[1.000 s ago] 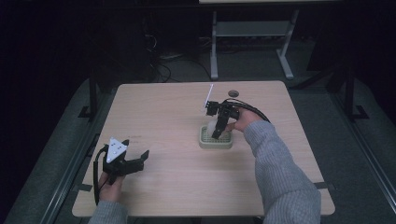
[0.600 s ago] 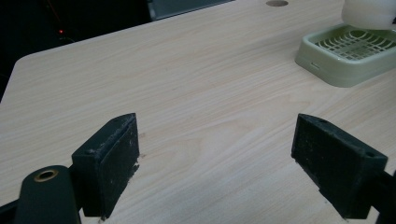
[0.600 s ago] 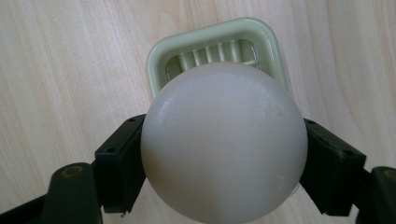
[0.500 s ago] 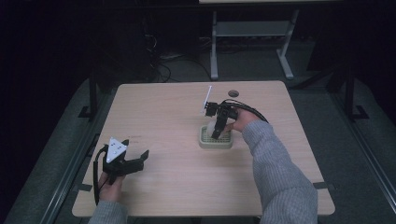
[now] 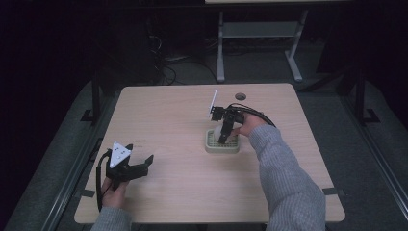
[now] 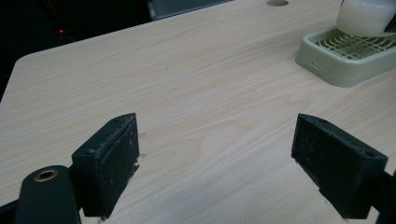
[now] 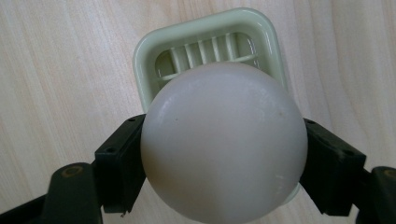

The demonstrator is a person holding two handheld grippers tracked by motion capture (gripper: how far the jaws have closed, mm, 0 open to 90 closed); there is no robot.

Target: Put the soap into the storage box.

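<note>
1. Dark room, light wood-grain table (image 5: 168,120) w/ a small round hole near the far edge. A metal stand sits on the floor behind it, rest of the bg is too dark to make out.
2. Right gripper (image 5: 223,136) points pretty much straight down over a pale green tray (image 5: 211,146), a bit right of table center. Jaws are clamped on a white ball (image 7: 224,142), one pad each side.
3. Ball (image 5: 218,131) hangs just above the tray. Can't tell if it touches the slats, since the ball itself hides that spot in the right gripper view.
4. Hidden stuff: ball covers most of the tray (image 7: 144,65) from above, only the far rim and a few slats peek out. In the left gripper view the ball (image 6: 364,16) is cut off at the top right corner.
5. Textures: ball is smooth, matte-ish, milky white, w/ a couple tiny specks. Tray (image 6: 343,56) is glossy plastic, rounded-square, slatted grid inside.
6. Ball's round so no real long axis. Tray lies flat on the table.
7. Left gripper (image 5: 142,163) rests near the front left corner, jaws spread wide, nothing between them, aimed toward the tray.
</note>
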